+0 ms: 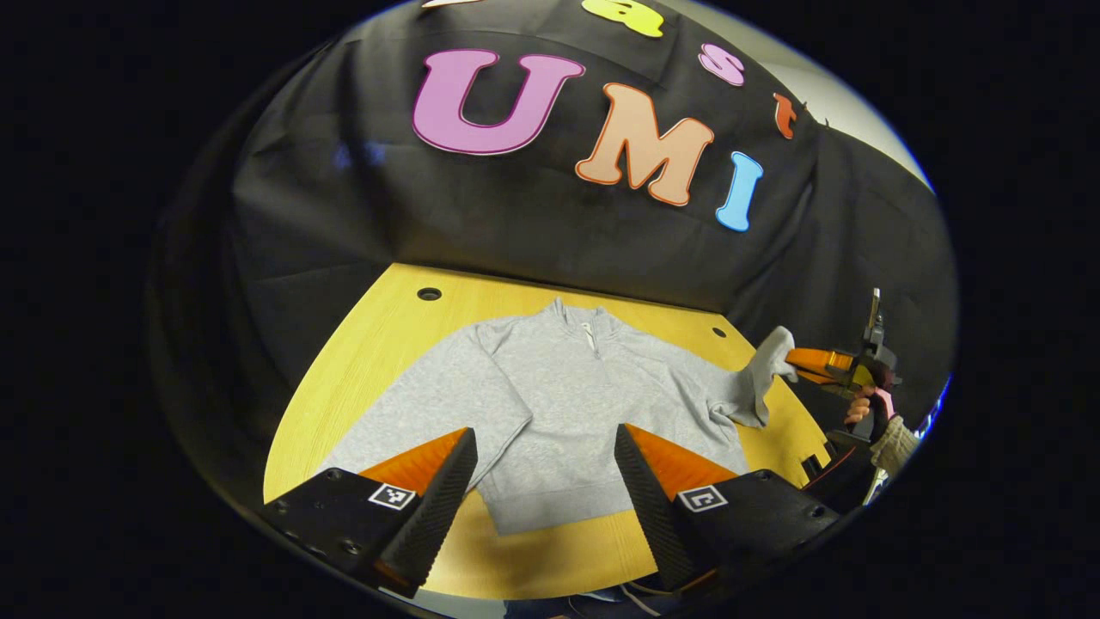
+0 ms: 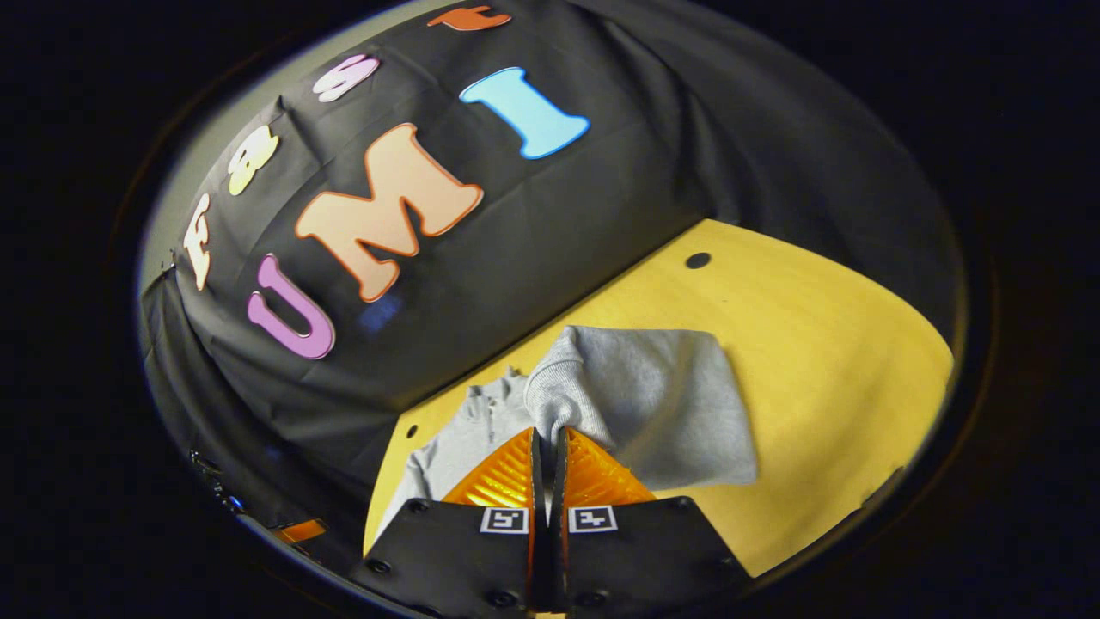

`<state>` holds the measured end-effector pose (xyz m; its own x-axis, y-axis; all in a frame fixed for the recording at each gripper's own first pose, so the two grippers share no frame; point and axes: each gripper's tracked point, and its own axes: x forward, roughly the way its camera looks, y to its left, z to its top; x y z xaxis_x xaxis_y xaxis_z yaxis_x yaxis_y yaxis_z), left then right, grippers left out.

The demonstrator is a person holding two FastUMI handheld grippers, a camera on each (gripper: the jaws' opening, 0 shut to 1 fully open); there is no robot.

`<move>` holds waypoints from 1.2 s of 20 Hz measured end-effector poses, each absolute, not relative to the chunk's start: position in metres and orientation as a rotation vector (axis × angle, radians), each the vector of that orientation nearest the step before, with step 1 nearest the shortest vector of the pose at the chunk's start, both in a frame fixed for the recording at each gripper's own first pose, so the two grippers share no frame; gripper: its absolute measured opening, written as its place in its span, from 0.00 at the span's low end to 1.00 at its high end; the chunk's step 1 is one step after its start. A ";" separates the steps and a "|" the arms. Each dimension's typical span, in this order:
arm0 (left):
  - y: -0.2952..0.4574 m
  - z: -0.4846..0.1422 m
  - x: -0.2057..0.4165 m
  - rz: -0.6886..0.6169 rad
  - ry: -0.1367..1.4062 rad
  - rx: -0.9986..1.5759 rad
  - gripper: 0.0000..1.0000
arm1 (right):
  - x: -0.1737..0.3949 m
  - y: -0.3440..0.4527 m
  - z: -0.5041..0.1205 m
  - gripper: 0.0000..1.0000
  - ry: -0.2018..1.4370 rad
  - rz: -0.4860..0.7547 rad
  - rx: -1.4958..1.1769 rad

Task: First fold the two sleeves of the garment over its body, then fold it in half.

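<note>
1. Clearly, the grey sweater point(image 1: 559, 404) lay flat on the yellow surface point(image 1: 361, 344), collar toward the booth wall.
2. The right gripper point(image 2: 548, 447) had its fingers clamped on the cuff of one sleeve point(image 2: 636, 395), lifted off the surface.
3. The left gripper point(image 1: 546, 464) hovered above the hem, fingers wide apart, holding nothing.
4. Risk: the pinch looked shallow, so the cuff could slip free mid-fold; pulling could also drag the body askew.
5. Nothing blocked the fold; small holes point(image 1: 429, 294) dotted the surface.
</note>
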<state>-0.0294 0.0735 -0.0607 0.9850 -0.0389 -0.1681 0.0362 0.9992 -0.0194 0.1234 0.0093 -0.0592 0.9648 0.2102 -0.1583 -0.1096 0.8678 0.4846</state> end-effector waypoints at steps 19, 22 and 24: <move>0.192 -0.103 -0.075 0.220 0.196 -0.168 0.95 | 0.198 0.369 -0.109 0.02 0.408 0.634 0.436; 0.207 -0.120 -0.092 0.268 0.219 -0.199 0.94 | 0.204 0.404 -0.139 0.02 0.464 0.657 0.382; 0.220 -0.135 -0.095 0.303 0.230 -0.223 0.95 | 0.211 0.419 -0.162 0.02 0.504 0.639 0.327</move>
